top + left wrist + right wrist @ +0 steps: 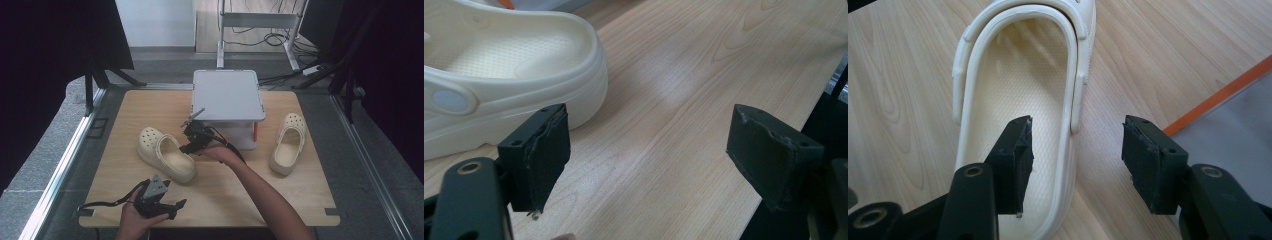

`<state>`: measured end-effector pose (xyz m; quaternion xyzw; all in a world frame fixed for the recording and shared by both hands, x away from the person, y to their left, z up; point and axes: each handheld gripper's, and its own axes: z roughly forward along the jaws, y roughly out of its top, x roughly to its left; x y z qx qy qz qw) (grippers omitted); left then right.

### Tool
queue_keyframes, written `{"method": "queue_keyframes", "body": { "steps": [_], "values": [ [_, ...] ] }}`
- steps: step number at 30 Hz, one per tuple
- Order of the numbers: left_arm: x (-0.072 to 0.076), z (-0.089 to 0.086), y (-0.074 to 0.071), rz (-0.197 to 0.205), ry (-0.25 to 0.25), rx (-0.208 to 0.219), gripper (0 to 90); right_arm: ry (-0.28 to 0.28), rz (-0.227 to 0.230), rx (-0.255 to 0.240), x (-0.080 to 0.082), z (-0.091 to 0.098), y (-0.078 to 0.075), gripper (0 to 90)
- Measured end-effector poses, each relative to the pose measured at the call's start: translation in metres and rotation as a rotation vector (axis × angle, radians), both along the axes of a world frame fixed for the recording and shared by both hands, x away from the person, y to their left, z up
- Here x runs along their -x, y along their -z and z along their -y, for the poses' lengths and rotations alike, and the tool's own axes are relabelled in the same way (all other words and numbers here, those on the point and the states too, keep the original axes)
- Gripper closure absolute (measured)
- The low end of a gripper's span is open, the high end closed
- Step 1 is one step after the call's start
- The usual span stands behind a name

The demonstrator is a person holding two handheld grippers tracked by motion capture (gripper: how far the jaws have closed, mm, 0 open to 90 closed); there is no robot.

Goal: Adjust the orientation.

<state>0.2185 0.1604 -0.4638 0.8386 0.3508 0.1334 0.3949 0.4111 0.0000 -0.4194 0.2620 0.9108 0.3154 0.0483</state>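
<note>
The cream clog (165,152) lies on its sole on the wooden surface (235,192), left of centre, toe toward ten o'clock. The right tool (191,142) hangs at the clog's two o'clock side, one pad over the footbed and one outside the rim, released and not gripping. The left tool (170,206) rests released at the clog's six o'clock; a grey box (227,95) stands at twelve o'clock, a second clog (289,142) at three.

Cream perforated rubber clog (166,154) lies upright on my wooden table (235,190), toe toward far-left, heel strap folded forward, near grey box.
</note>
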Motion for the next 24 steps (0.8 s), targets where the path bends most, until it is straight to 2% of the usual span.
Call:
{"method": "queue_keyframes", "body": {
  "steps": [24],
  "values": [
    [-0.001,-0.002,0.001,-0.008,-0.001,0.002,18.0,0.005,-0.014,-0.044,-0.017,-0.014,0.022,50.2]
  ]
}}
